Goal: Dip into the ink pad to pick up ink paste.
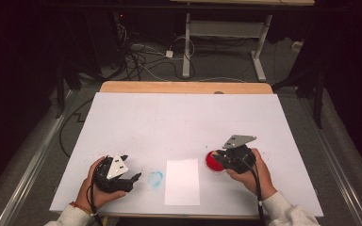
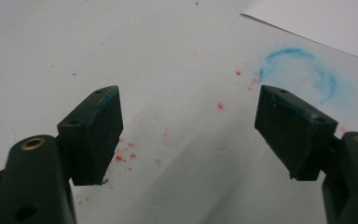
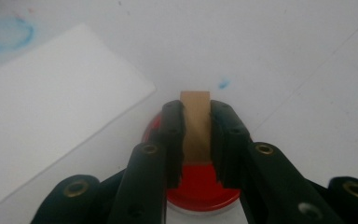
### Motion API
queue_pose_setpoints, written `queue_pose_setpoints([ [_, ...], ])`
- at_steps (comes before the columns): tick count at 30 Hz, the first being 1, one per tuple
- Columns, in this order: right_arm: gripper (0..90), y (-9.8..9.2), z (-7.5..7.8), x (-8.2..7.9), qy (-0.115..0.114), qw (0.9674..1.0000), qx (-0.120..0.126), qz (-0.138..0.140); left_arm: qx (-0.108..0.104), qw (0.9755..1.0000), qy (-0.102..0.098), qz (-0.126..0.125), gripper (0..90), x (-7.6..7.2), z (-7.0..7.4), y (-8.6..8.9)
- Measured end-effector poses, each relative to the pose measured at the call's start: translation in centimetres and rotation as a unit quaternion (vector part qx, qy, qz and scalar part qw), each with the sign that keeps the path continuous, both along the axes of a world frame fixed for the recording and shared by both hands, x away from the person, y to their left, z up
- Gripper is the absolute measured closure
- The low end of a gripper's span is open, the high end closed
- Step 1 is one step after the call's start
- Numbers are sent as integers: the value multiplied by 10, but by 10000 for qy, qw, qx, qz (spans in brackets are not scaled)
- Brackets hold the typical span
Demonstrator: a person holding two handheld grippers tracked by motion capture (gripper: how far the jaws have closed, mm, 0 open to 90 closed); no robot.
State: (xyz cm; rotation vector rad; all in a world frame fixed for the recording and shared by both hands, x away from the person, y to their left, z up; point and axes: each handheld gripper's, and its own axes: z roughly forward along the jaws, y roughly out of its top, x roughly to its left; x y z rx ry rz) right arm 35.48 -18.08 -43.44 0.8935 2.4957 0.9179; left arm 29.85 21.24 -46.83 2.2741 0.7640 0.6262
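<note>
- At the near left of the desk [image 1: 122,101], the left tool [image 1: 133,178] rests in a hand [image 1: 92,188] low over the white sheet that covers the desk; its jaws stand wide apart with nothing between them.
- In the left gripper view the pads [image 2: 98,133] carry faint blue smears along their edges, and small red specks [image 2: 126,156] dot the sheet under them.
- Just to the right of that tool a pale blue ring stain [image 1: 155,178] marks the sheet.
- A white sheet of paper [image 1: 182,181] lies flat at the near middle, between the two tools and touching neither.
- At the near right, the right tool [image 1: 218,159] is held by the other hand [image 1: 254,174], a grey three-cornered plate on top of it.
- Its jaws are closed tight on a small tan wooden block [image 3: 196,121], which stands upright between the pads, its top poking out past the tips.
- The block is over a round red dish [image 3: 200,184], which sits on the desk just right of the paper; whether the block touches the red surface cannot be told.
- A tiny blue speck [image 3: 223,84] lies on the sheet just beyond the dish.
- Far behind the desk, cables [image 1: 136,59] trail across the floor beside the legs of a second desk.
</note>
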Motion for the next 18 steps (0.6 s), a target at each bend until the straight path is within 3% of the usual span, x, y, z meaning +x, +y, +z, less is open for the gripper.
queue_pose_setpoints([
  [6, 758, 1, -15, 5, 147, 9998, -103, -27, -2, 10000, 74, 6, 226, 0, -1, -1],
  [12, 760, 2, -15, 4, 160, 9997, -174, -54, 7, 10000, 40, -12, 226, 0, -1, -1],
  [16, 760, -2, -17, 6, 286, 9995, 8, -92, 20, 10000, 37, -17, 226, 0, -1, -1],
  [18, 760, -1, -17, 6, 247, 9996, -16, -95, 28, 10000, 29, -10, 226, 0, -1, -1],
])
